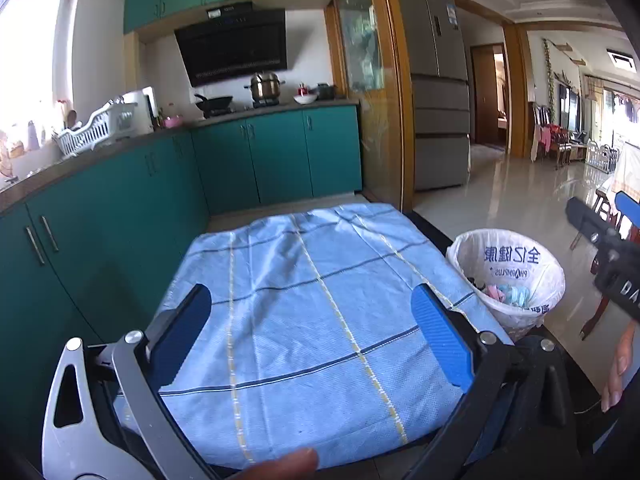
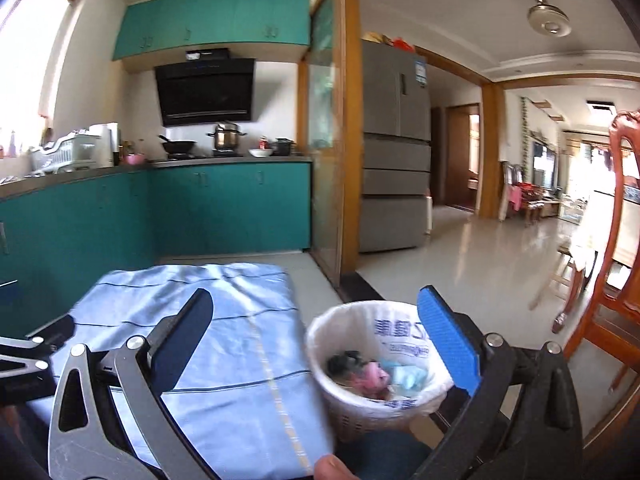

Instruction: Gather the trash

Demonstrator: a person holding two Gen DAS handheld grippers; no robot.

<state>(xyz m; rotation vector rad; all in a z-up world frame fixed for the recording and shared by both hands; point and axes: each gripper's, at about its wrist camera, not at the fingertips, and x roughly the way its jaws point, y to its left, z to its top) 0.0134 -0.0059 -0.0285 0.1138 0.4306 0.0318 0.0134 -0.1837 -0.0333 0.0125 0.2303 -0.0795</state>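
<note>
**Desk under cloth, bin on the floor**

We see a desk (image 1: 434, 232) covered by a light blue checked cloth (image 1: 304, 300) that lies flat over its top, with only a dark edge showing at the far right corner. Just beside that edge, on the pale tiled floor (image 1: 520, 204), stands a white lined trash bin (image 2: 380, 364) holding crumpled scraps.

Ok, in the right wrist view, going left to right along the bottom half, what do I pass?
Blue checked tablecloth → white-lined trash basket with scraps inside → bare tiled floor → red wooden chair at the right edge.
</note>
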